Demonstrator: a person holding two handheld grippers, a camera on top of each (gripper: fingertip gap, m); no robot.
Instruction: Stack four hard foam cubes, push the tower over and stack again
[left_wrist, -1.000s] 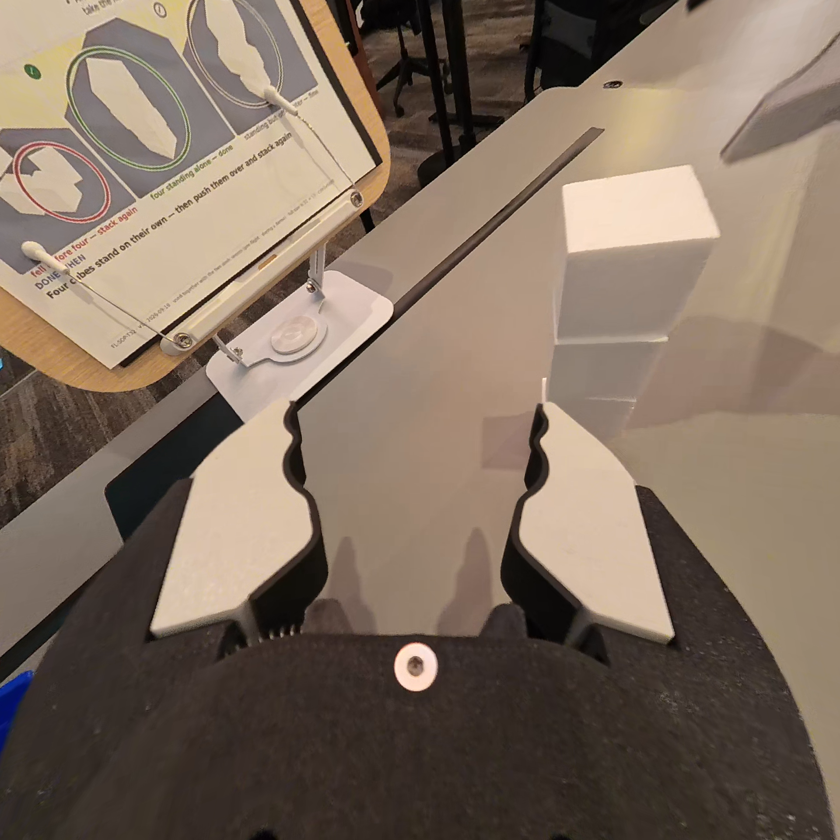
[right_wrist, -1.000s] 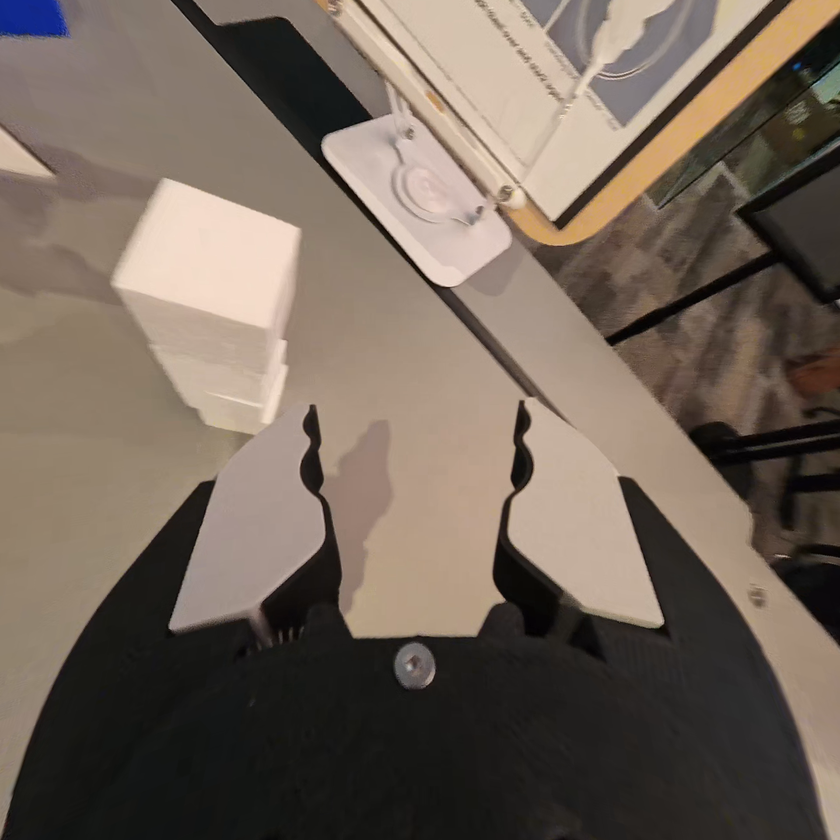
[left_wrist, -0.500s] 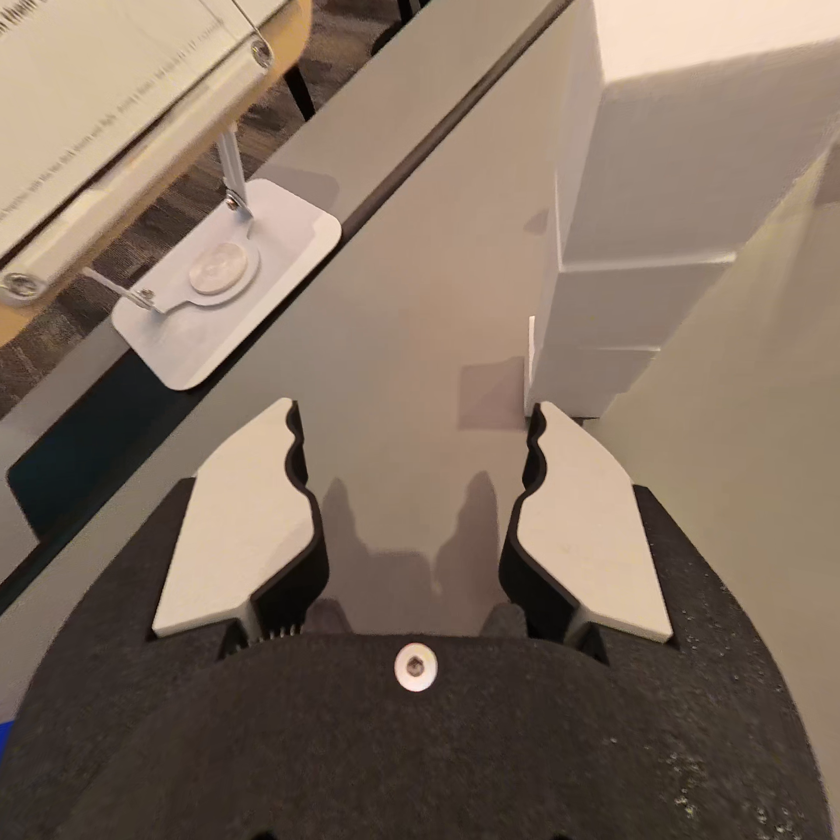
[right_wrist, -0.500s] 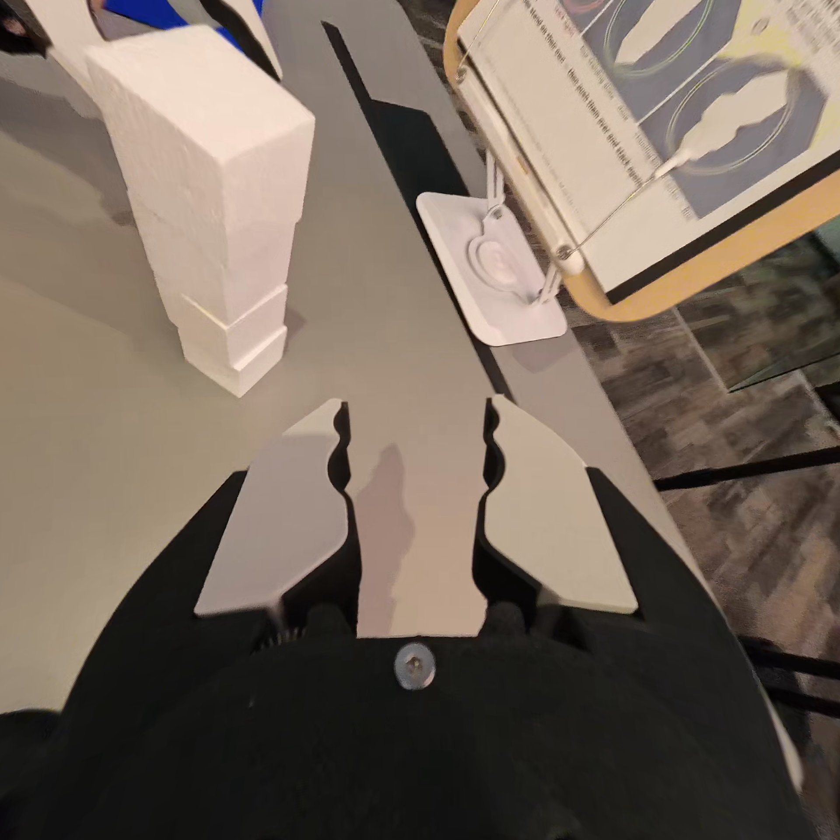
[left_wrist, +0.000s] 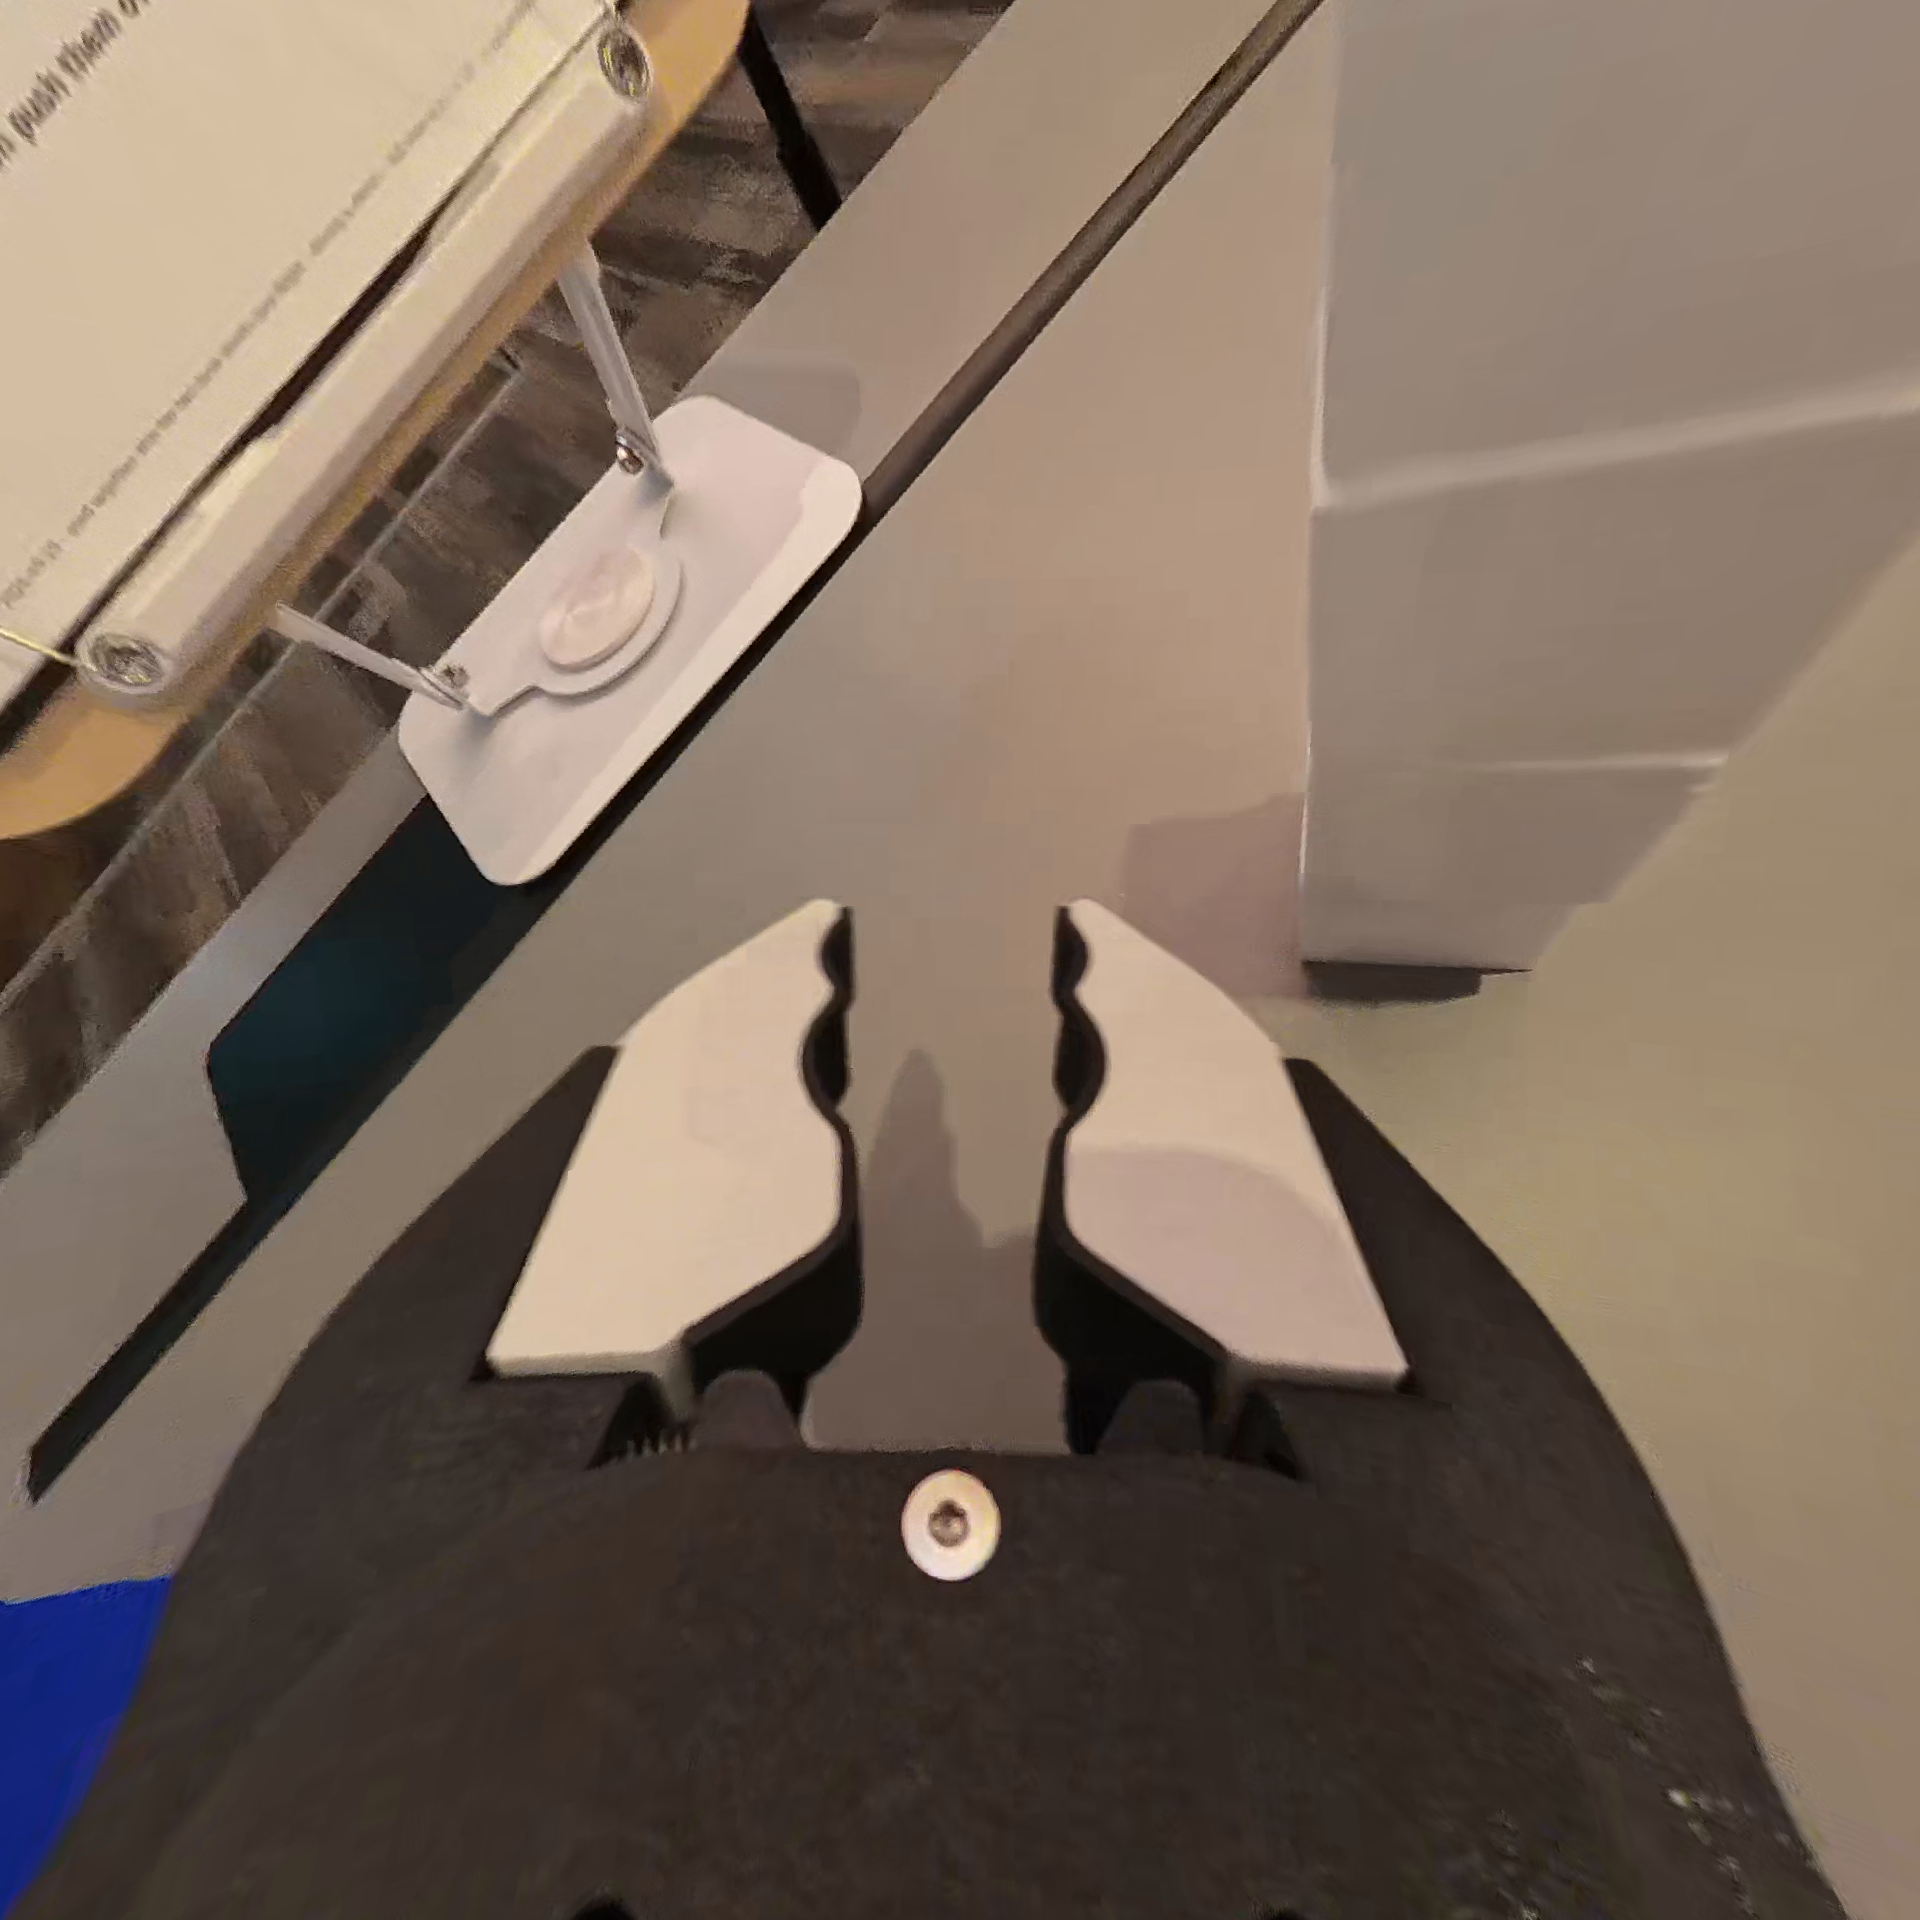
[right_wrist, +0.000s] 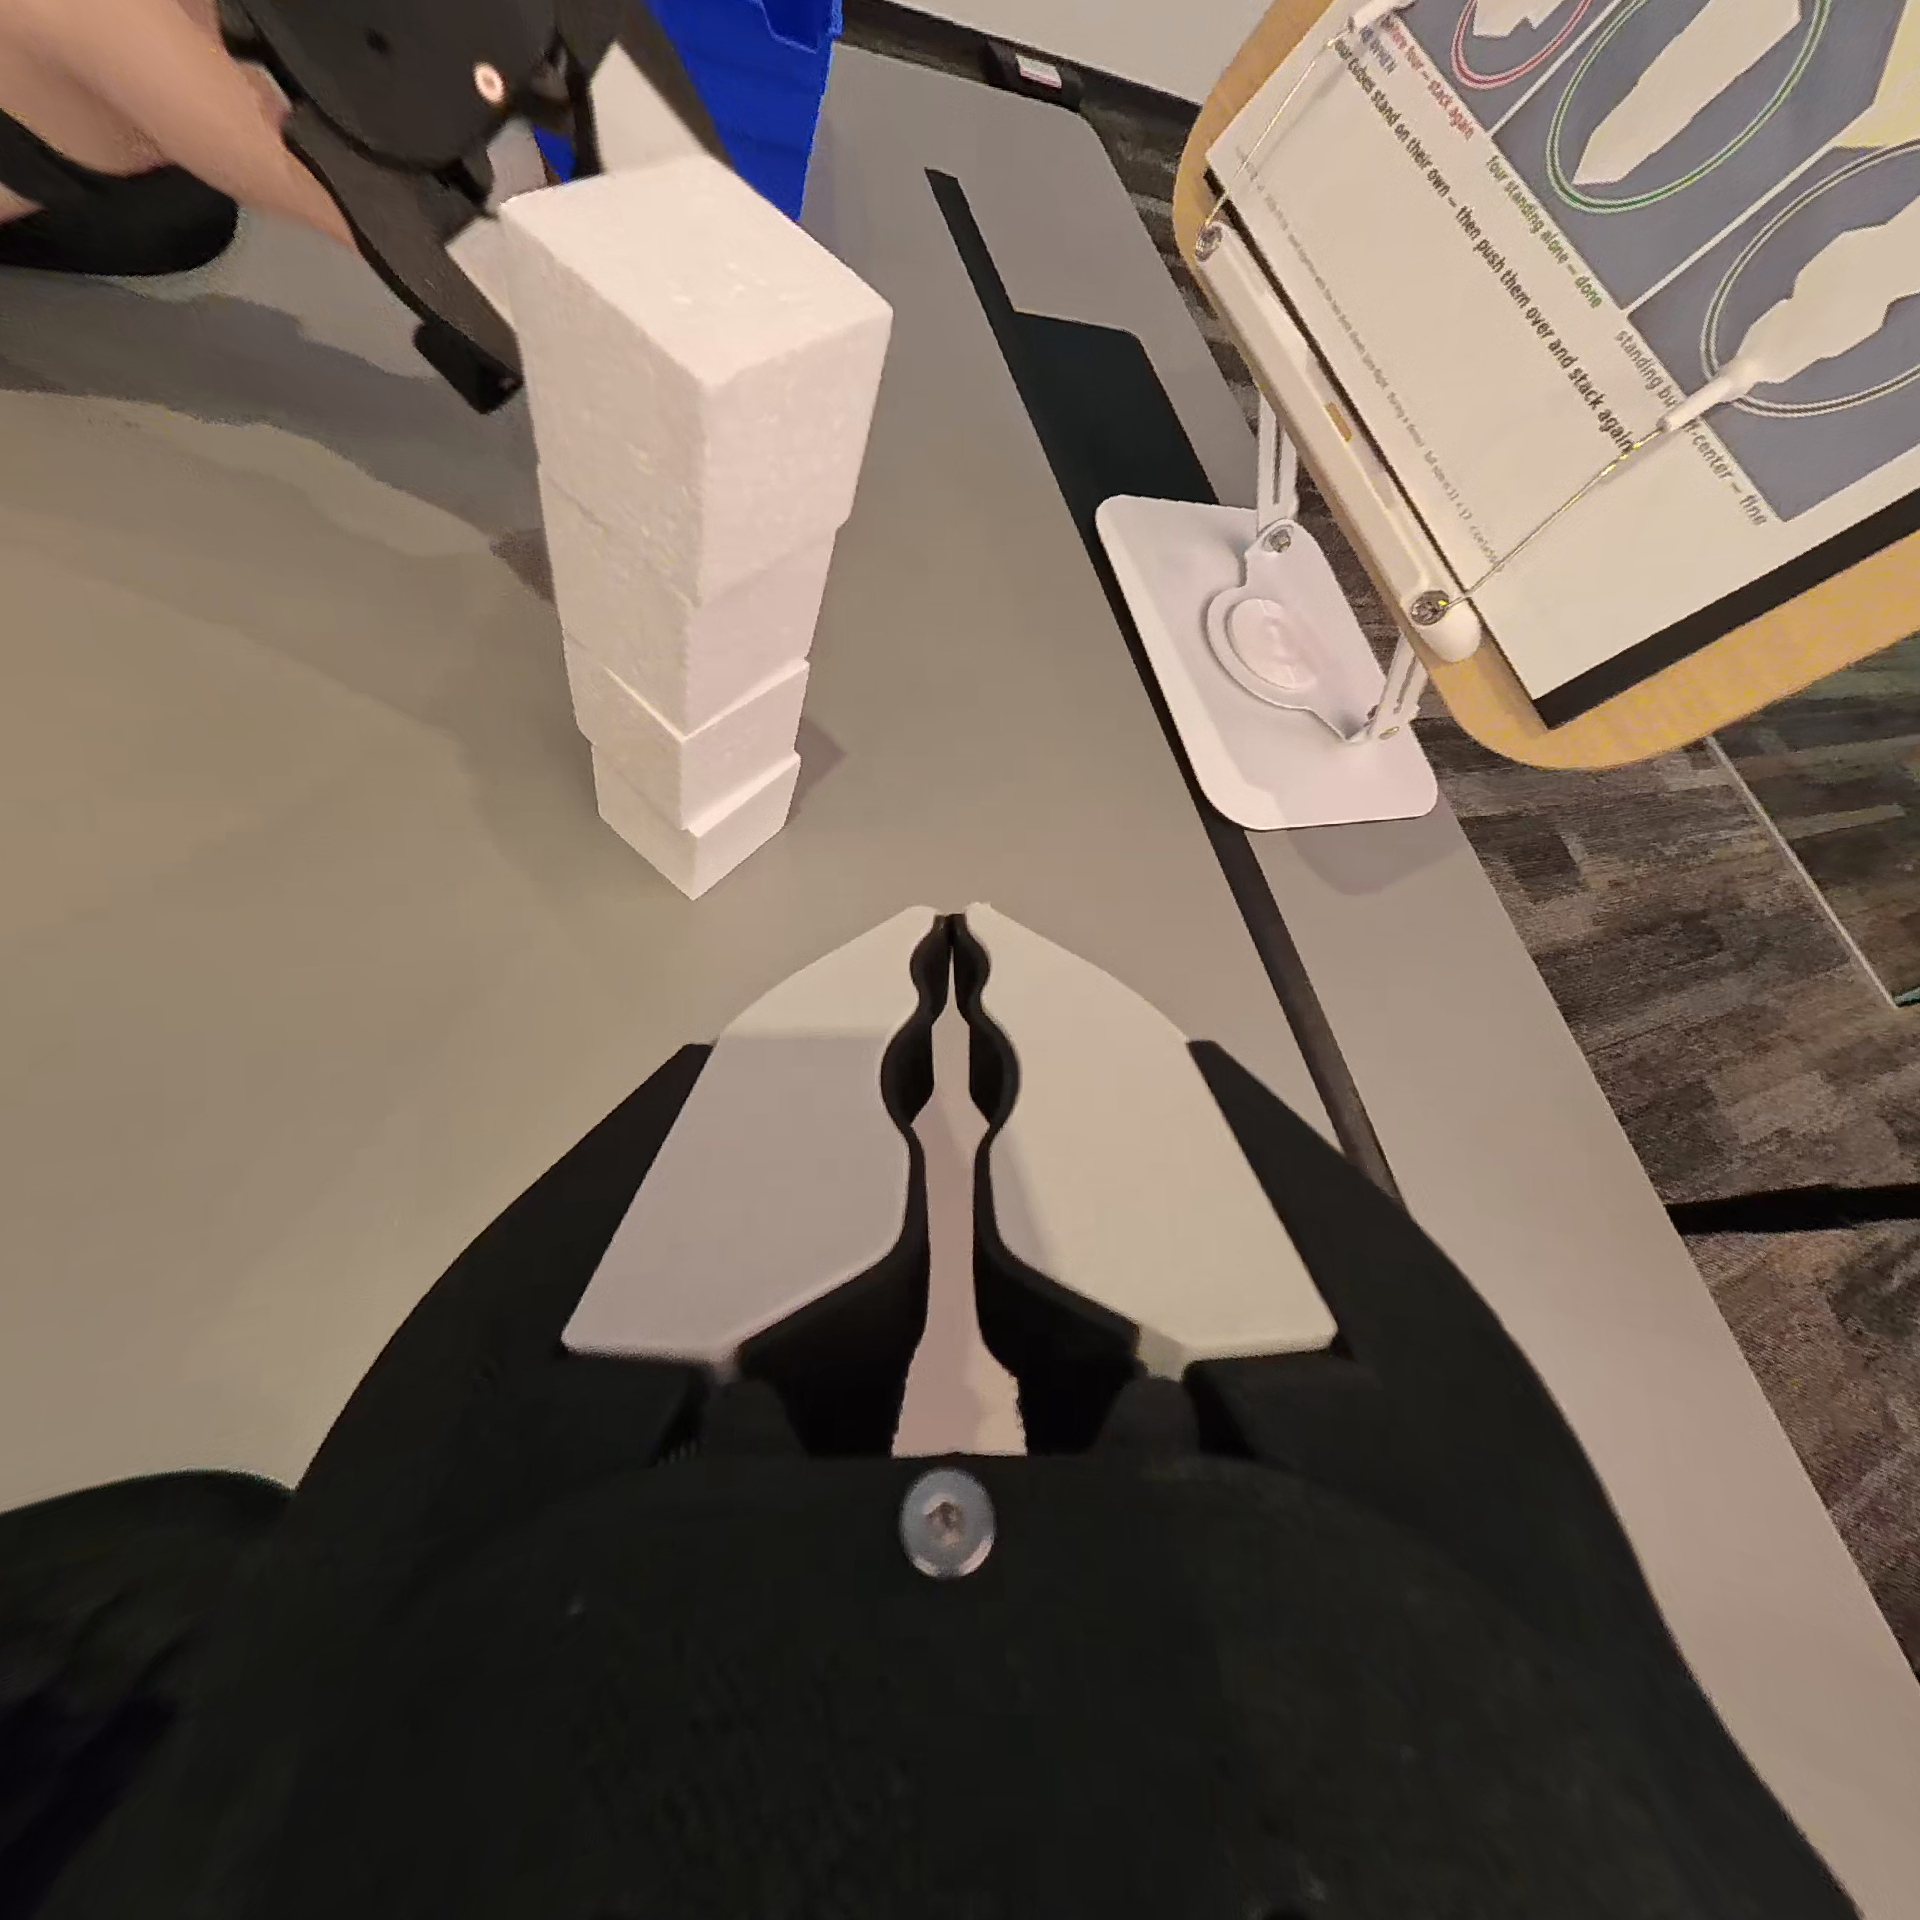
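Both tongs have narrowed a lot since a second ago: the right tongs (right_wrist: 951, 920) were spread wide and now sit pinched together at the tips with nothing between them, while the left tongs (left_wrist: 951, 914) are down to a narrow gap, also empty. Left view has also slid in much closer to the tower (left_wrist: 1579, 499), which now fills its upper right. From the right view, the four white foam cubes (right_wrist: 691, 520) stand stacked on the grey counter (right_wrist: 260, 987), slightly offset from each other, ahead and left of the right tongs and well apart from them. Off to the right sits a document stand (right_wrist: 1278, 665) holding an instruction sheet (right_wrist: 1538, 343).
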